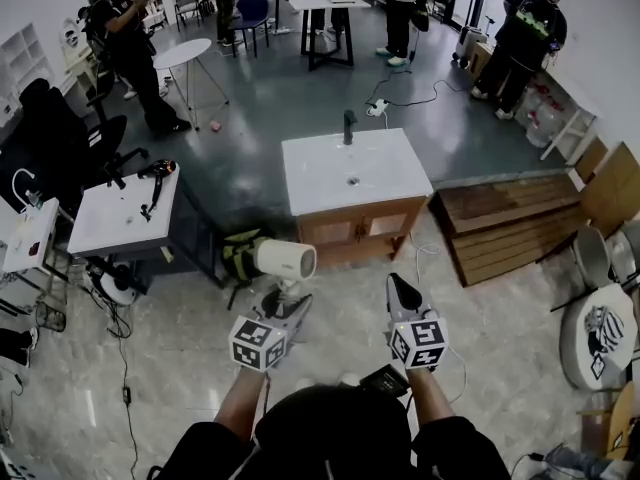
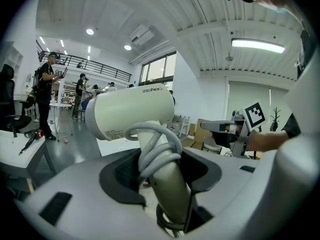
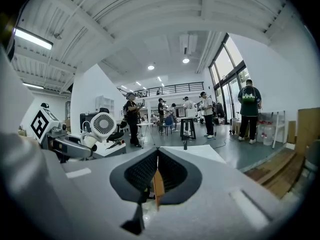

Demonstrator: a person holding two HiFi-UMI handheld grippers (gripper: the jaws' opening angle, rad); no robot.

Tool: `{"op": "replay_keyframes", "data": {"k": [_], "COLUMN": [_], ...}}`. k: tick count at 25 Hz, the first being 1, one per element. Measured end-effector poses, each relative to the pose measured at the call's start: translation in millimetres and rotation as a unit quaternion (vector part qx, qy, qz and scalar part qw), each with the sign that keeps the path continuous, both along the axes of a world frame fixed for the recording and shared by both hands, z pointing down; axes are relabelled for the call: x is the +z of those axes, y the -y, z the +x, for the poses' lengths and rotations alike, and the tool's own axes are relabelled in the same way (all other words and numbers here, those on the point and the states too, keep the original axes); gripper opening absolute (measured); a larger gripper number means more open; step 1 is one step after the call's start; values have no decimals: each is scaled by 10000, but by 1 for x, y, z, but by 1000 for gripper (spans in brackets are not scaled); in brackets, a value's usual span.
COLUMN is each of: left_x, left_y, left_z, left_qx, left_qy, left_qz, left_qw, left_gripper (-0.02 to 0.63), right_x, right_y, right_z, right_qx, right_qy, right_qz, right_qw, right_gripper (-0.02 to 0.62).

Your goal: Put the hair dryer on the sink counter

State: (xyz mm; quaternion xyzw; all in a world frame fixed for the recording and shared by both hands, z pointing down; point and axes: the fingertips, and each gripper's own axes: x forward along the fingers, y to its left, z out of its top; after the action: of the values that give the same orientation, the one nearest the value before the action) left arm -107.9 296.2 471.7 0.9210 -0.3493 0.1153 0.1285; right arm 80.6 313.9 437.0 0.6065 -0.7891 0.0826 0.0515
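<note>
A white hair dryer (image 1: 283, 259) with its grey cord wound round the handle is held up in front of me. My left gripper (image 1: 288, 293) is shut on that handle. In the left gripper view the dryer's (image 2: 132, 111) barrel points right and the handle (image 2: 170, 184) sits between the pads of my left gripper (image 2: 162, 166). My right gripper (image 1: 402, 290) is beside it, shut and empty; its pads meet in the right gripper view (image 3: 156, 171). The white sink counter (image 1: 320, 178) with a black faucet (image 1: 349, 126) stands ahead on a wooden cabinet, apart from both grippers.
A small white table (image 1: 110, 218) at the left carries a dark hair dryer (image 1: 156, 172). A green and black bag (image 1: 238, 253) lies beside the cabinet. A wooden pallet (image 1: 510, 223) and a round table (image 1: 598, 333) are at the right. Several people stand at the back.
</note>
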Motion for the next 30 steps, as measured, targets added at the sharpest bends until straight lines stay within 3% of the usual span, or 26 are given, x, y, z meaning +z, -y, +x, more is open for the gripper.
{"op": "replay_keyframes", "data": {"k": [30], "left_x": [6], "left_y": [-7], "left_z": [5], "left_qx": [-156], "left_qy": [96], "left_qz": [-40], "left_qw": [9998], "left_gripper": [218], "right_x": [7], "right_y": [-1], "right_z": [7], "right_qx": [-164], "right_qy": [90], "right_qz": [-48], "right_qw": [9998], "right_gripper": [5]}}
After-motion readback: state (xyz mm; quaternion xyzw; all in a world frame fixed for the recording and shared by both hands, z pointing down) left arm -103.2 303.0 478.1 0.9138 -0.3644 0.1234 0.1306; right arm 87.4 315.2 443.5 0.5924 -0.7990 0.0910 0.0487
